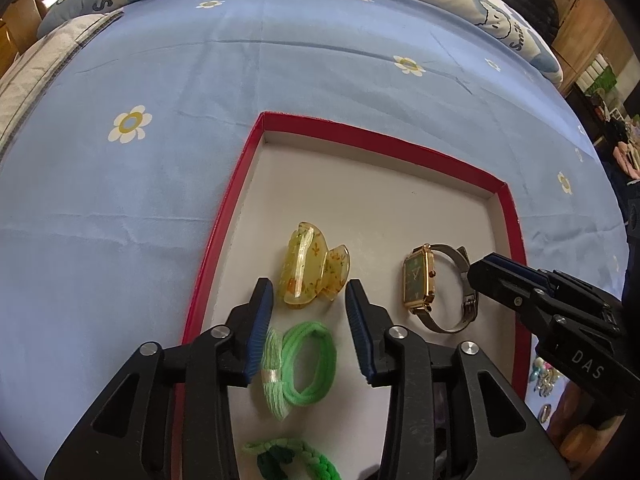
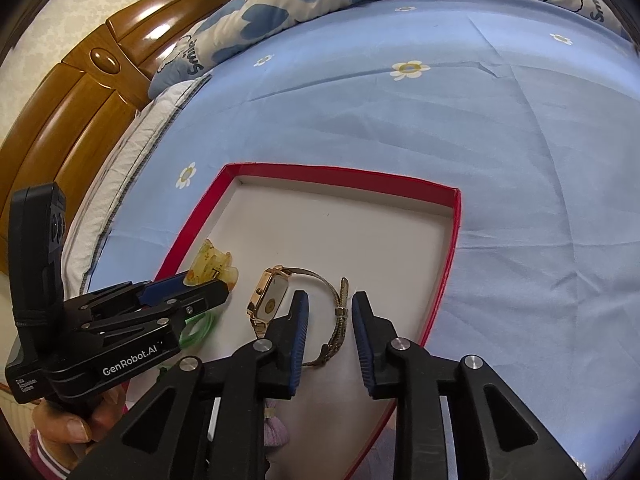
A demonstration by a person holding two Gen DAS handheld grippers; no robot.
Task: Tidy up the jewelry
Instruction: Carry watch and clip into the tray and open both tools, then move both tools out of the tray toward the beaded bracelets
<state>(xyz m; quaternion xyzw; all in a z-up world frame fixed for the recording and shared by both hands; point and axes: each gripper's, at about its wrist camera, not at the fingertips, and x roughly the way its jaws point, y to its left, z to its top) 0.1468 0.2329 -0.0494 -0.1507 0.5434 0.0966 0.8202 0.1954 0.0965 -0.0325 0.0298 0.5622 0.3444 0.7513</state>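
A shallow red-rimmed box (image 1: 224,216) lies on the bed and holds the jewelry. My left gripper (image 1: 308,292) is open over its near left part, with a yellow translucent hair claw (image 1: 312,272) just past its fingertips and a green hair tie (image 1: 308,364) below the gap. A braided green band (image 1: 288,460) lies nearer still. To the right stands a gold watch (image 1: 418,276) with a green face. My right gripper (image 2: 330,298) is open, and the watch's mesh strap (image 2: 340,320) runs loose between its pads, untouched. In that view the watch case (image 2: 272,296) shows its back.
The box rests on a blue sheet with daisies (image 1: 130,122). A folded quilt (image 2: 280,12) lies at the far end, by a wooden headboard (image 2: 80,92). Loose beads (image 1: 544,376) sit outside the box's right rim. A hand (image 2: 72,428) grips the left gripper's handle. Something lilac (image 2: 276,428) lies at the box's near edge.
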